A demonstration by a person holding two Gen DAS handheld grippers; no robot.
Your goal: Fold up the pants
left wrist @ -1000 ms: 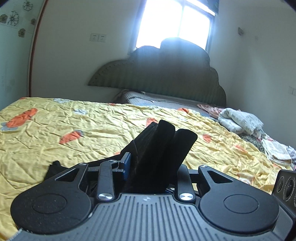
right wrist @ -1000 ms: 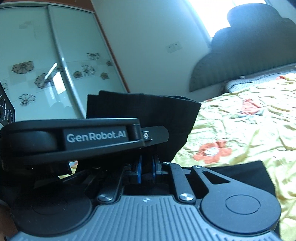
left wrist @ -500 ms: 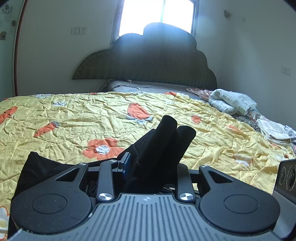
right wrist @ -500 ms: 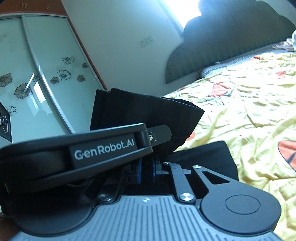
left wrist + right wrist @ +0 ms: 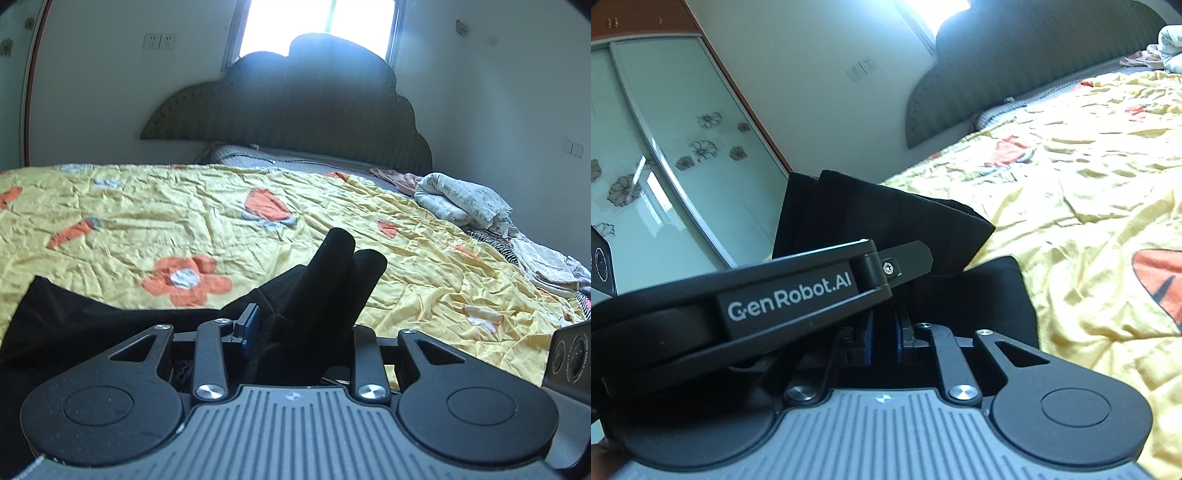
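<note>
bed [image 5: 155, 206]: yellow flowered cover, crumpled | black pants [image 5: 332, 280]: thick folded bunch raised over cover, rest draped flat at near edge | left gripper [image 5: 299, 332]: fingers clamped partway on folded bunch | right gripper [image 5: 882, 328]: fingers narrow, pinching pants edge [image 5: 871, 218]

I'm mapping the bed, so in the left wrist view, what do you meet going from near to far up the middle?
Left gripper → black pants → yellow quilt → grey pillow → headboard → window.
</note>
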